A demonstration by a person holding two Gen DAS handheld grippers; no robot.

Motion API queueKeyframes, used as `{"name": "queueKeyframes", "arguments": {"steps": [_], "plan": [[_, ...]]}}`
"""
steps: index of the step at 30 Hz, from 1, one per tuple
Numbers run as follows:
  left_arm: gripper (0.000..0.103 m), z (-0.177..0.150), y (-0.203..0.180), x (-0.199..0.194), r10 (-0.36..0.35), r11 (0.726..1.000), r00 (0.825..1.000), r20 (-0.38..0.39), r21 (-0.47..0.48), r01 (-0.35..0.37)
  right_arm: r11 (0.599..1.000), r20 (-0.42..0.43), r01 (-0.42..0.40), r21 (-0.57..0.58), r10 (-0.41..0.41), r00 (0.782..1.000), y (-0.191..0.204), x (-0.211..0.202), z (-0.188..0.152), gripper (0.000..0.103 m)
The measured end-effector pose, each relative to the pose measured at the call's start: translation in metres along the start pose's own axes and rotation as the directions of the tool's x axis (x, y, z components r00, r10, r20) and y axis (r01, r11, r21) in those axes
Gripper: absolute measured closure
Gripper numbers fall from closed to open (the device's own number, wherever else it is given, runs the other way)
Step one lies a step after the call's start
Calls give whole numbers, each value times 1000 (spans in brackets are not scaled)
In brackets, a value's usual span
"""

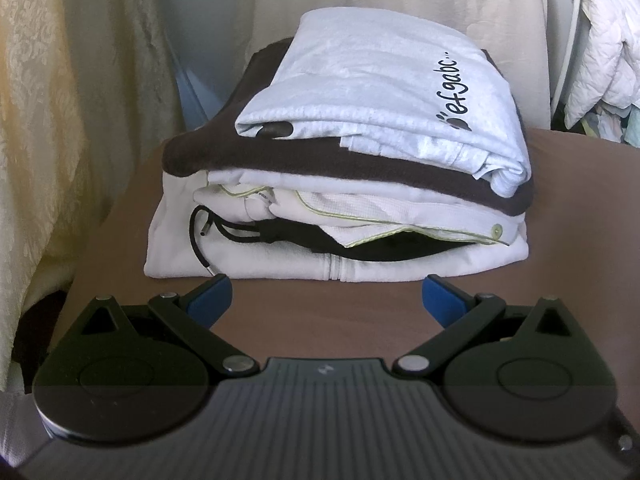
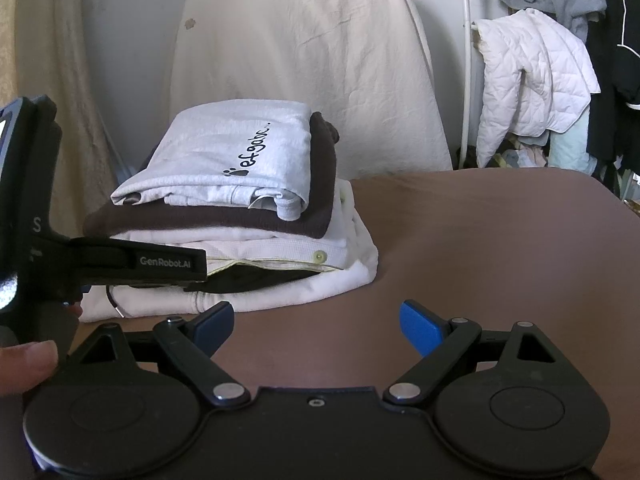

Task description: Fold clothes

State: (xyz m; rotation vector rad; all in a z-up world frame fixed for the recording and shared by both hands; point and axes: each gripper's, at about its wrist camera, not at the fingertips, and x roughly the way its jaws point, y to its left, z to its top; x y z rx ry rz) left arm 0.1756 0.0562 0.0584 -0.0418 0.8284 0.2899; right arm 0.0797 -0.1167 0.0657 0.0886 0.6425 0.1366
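Note:
A stack of folded clothes (image 1: pixel 340 184) rests on the brown table (image 1: pixel 320 320). On top lies a pale grey shirt (image 1: pixel 368 92) with black lettering, under it a dark brown garment (image 1: pixel 280 160), then white pieces and a white hoodie with a black drawstring (image 1: pixel 200 240). My left gripper (image 1: pixel 326 296) stands open just in front of the stack, nothing between its blue fingertips. In the right wrist view the same stack (image 2: pixel 240 208) sits left of centre, and my right gripper (image 2: pixel 318 320) is open beside it over bare table (image 2: pixel 480 248). The left gripper's body (image 2: pixel 120 264) shows at the left edge.
A cream-covered chair back (image 2: pixel 308 64) stands behind the table. A curtain (image 1: pixel 60 120) hangs at the left. A rack at the right holds a white quilted jacket (image 2: pixel 532 80) and dark clothes (image 2: pixel 616 60). A thumb (image 2: pixel 28 360) grips the left handle.

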Motion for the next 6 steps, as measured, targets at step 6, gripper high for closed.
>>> {"name": "queueKeyframes", "arguments": {"steps": [6], "plan": [[0,-2,-1,0,0,1000,1000,-5,5,0,1000,-4,2,-1,-2,1000,0,0,-1,10]]}}
